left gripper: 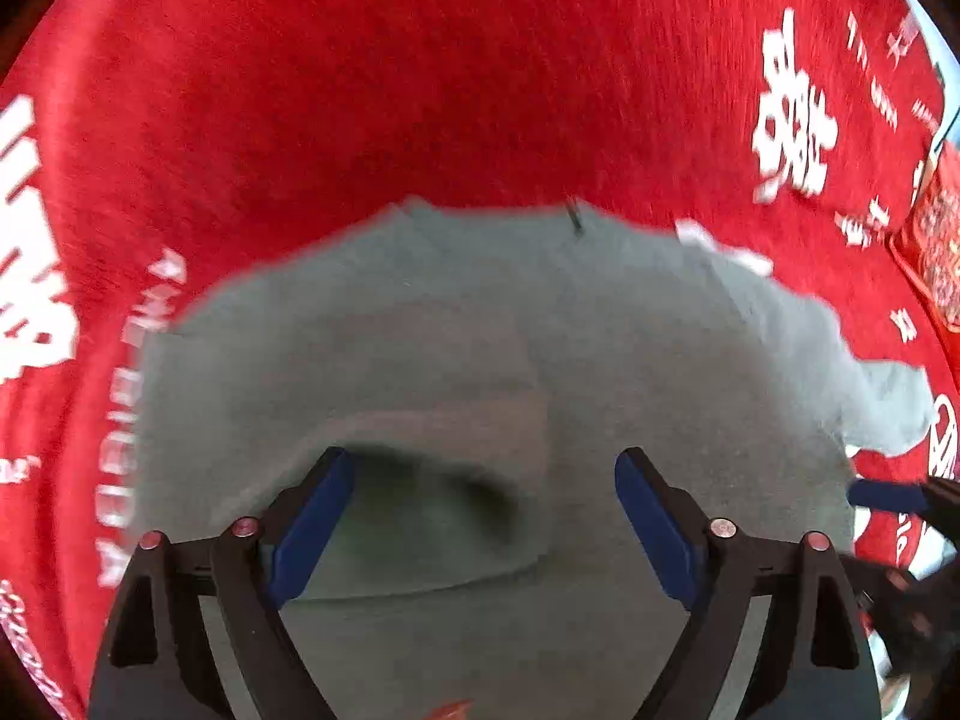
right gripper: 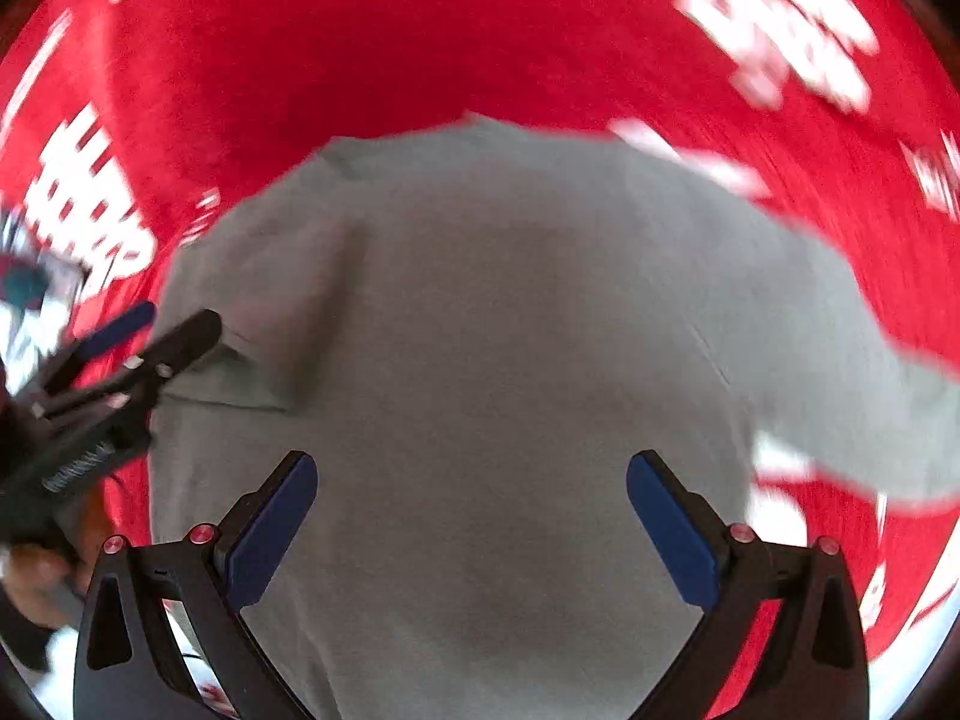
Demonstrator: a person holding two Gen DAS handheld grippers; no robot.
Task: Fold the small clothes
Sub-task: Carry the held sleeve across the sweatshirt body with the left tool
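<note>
Item: grey T-shirt point(left gripper: 480, 330), lying flat on my red printed cloth point(left gripper: 360, 60), left sleeve already folded in. Left gripper point(left gripper: 485, 516) and right gripper point(right gripper: 471, 525): both spread wide, holding nothing, poised above the shirt, likely for the next fold.

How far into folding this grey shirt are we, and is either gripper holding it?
Early. Done: the left sleeve looks folded in over the grey shirt, which lies on the red printed cloth. In hand: nothing; left gripper and right gripper hover open. Left: the right sleeve sticks out, and the body is unfolded.
</note>
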